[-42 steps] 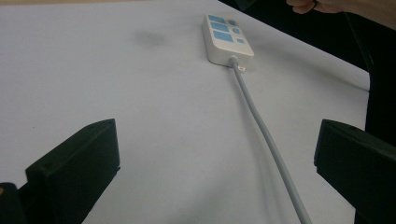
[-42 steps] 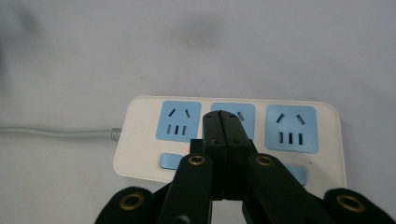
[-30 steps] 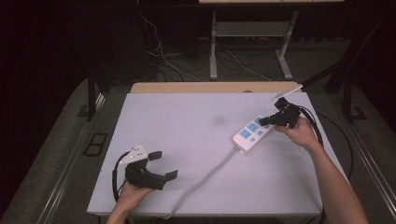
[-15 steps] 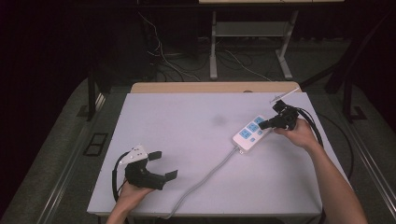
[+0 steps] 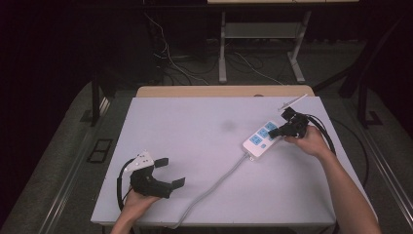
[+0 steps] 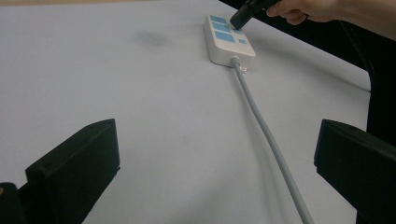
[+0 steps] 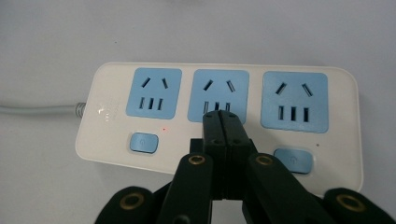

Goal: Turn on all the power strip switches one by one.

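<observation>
A white power strip (image 5: 260,138) with three blue sockets lies at the right of the white table (image 5: 195,117). Its grey cable (image 5: 219,183) runs off the front edge. My right gripper (image 5: 271,132) is shut with nothing between its jaws. In the right gripper view its tips (image 7: 222,119) rest on the strip (image 7: 107,88) just below the middle socket, between two blue buttons. A small red light (image 7: 163,129) glows by the left button. My left gripper (image 5: 171,171) stands open at the front left, far from the strip (image 6: 226,39), with bare table between its jaws (image 6: 215,163).
The grey cable (image 6: 266,135) crosses the table just right of the left gripper. A thin white strip (image 5: 292,101) lies at the back right corner, behind the right hand. A dark smudge (image 5: 226,126) marks the table's middle. Cables and desk legs (image 5: 222,48) stand on the floor behind.
My right gripper has shifted slightly left and down onto the power strip. The left gripper has stayed still.
</observation>
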Available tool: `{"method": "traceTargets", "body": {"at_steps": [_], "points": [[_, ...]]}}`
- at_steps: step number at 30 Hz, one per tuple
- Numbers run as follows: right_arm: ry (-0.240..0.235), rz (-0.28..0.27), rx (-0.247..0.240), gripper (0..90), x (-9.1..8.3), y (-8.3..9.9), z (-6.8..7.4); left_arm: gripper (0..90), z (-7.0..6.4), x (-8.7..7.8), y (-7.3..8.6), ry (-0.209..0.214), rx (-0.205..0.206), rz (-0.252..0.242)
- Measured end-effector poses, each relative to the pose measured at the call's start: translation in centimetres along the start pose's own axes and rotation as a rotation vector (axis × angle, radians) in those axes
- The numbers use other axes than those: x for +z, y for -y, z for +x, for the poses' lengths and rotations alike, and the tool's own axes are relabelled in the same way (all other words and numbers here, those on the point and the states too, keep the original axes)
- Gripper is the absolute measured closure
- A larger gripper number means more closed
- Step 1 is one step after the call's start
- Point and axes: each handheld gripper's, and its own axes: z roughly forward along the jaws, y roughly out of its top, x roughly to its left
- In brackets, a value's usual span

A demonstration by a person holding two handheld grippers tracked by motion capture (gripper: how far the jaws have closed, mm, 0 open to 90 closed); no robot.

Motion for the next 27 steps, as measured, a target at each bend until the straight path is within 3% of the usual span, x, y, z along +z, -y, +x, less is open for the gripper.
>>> {"method": "traceTargets", "body": {"at_steps": [18,27], "points": [[0.024,-0.047,0.026,90.0,0.28,0.7,0.29,0.0,-0.15,-0.21,0.02,-0.007,0.004,-0.005],[0.044,-0.059,0.009,90.0,0.31,0.97,0.56,0.0,-0.17,-0.01,0.0,-0.003,0.006,0.003]]}}
